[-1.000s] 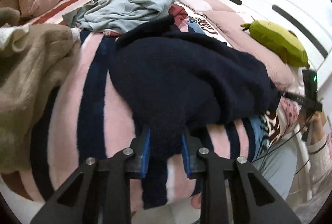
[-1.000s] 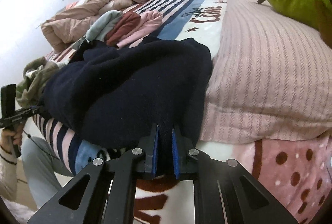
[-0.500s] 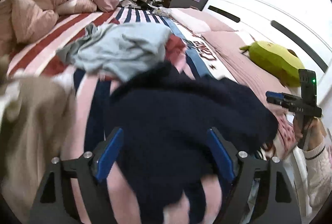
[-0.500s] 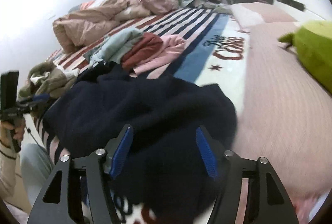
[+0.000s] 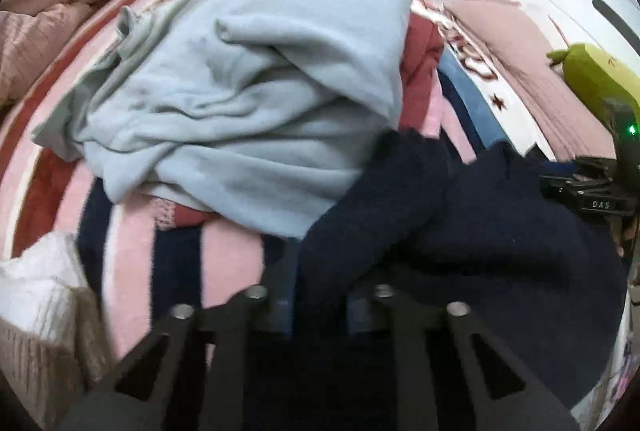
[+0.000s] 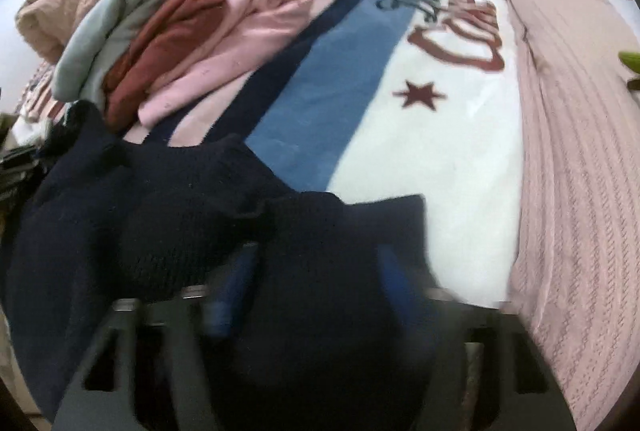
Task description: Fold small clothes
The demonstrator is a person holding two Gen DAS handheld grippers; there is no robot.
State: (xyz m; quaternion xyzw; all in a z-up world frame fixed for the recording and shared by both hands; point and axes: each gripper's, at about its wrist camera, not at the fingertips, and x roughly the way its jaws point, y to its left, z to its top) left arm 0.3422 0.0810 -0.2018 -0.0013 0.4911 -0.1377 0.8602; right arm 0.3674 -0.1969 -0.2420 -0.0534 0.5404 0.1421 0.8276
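A dark navy knitted garment [image 5: 472, 239] lies bunched on the striped bed blanket [image 5: 132, 255]. In the left wrist view my left gripper [image 5: 320, 301] stands over its near left edge, with the cloth running between the jaws, which are closing on it. In the right wrist view the same navy garment [image 6: 168, 215] covers the lower left, and my right gripper [image 6: 312, 279] has its blue fingers [image 6: 236, 279] apart with the cloth lying between and over them. The frames are blurred by motion.
A pile with a light blue sweatshirt [image 5: 248, 83], a dark red piece [image 6: 168, 31] and a pink piece [image 6: 248, 31] lies just beyond the navy garment. A pink knitted cover [image 6: 580, 151] lies to the right, and a green plush toy [image 5: 592, 79] sits beside it.
Both grippers let go of the navy garment's near edge, opened wide, and moved forward and down onto the cloth. The left gripper's jaws have narrowed again around the cloth.
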